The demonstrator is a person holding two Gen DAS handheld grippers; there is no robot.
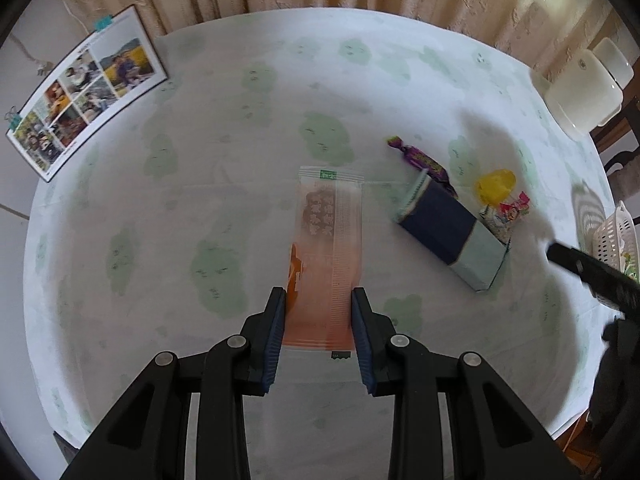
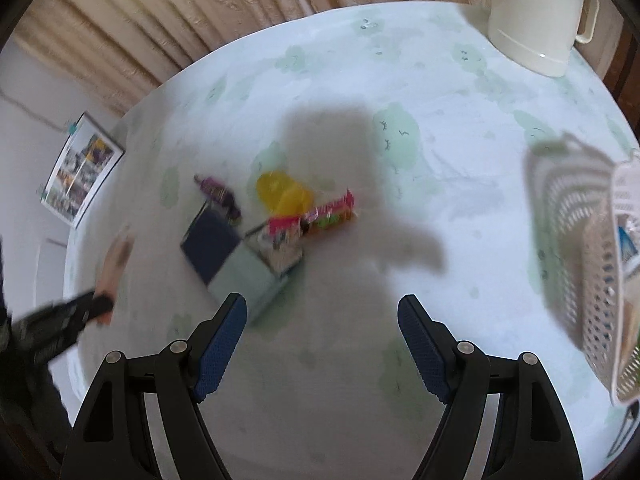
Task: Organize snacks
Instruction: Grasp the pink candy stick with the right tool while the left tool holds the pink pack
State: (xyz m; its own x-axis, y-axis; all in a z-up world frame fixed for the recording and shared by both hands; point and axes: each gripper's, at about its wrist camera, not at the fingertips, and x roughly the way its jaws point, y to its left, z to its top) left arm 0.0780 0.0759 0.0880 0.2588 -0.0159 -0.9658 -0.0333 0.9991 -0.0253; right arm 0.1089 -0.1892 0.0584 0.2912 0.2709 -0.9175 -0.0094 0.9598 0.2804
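Lying lengthwise between the jaws at lower centre of the left view, the orange snack packet [image 1: 326,264] is pinched at its near end by the left gripper [image 1: 319,300], while the right gripper [image 2: 322,312], spread wide and empty, hangs between the loose snacks and the white basket [image 2: 576,240] at right.

Smeared by motion across the whole right wrist view — purple candy [image 2: 219,196], yellow piece [image 2: 280,194], pink wrapper [image 2: 320,216] and dark blue box [image 2: 224,256] without readable detail. Cut by the right edge: white basket [image 2: 592,280], its contents mostly hidden behind the lattice wall. Cropped at the top: cream jug [image 2: 536,20]. In the left wrist view, print on the orange packet [image 1: 326,256] too faint to read; right gripper [image 1: 592,276] only a dark blurred sliver at the right edge — jaw position unclear there.
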